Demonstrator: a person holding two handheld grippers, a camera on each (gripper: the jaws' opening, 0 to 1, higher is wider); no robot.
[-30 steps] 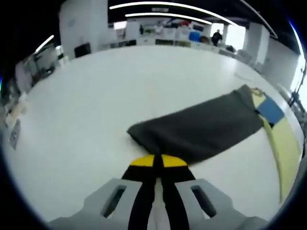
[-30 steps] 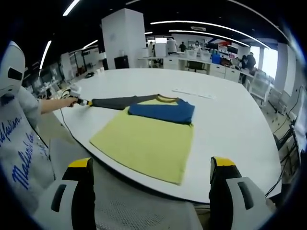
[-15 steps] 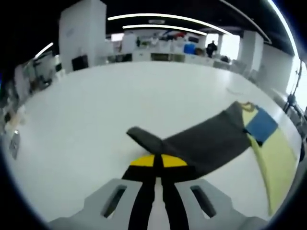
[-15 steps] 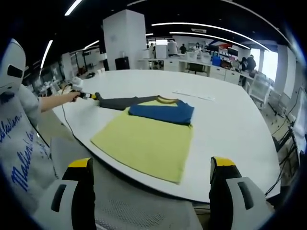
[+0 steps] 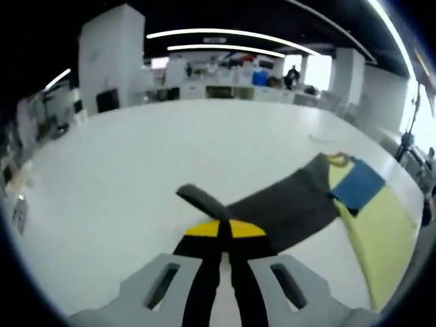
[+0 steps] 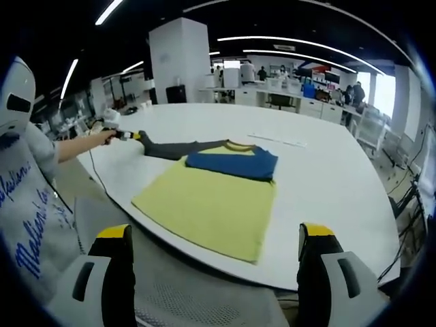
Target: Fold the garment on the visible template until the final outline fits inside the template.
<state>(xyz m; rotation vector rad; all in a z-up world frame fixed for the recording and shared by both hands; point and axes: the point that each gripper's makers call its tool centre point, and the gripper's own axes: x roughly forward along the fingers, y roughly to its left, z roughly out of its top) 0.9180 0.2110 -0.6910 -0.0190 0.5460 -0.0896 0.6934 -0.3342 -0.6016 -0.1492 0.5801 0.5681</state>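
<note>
Right claw [image 6: 214, 262] jaws apart, holding nothing, hanging off the desk [image 6: 327, 170] edge. Shirt [image 6: 211, 201] lies flat near that edge: blue sleeve already folded across, yellow body unfolded. Left claw [image 5: 225, 231] clamped on the grey sleeve [image 5: 272, 208], lifting its cuff; likely fold pending. Template not discernible. Office desks beyond, nothing obstructing.

Open-plan office, desk rows [image 6: 272, 85], ceiling strip lights [image 5: 225, 33]
</note>
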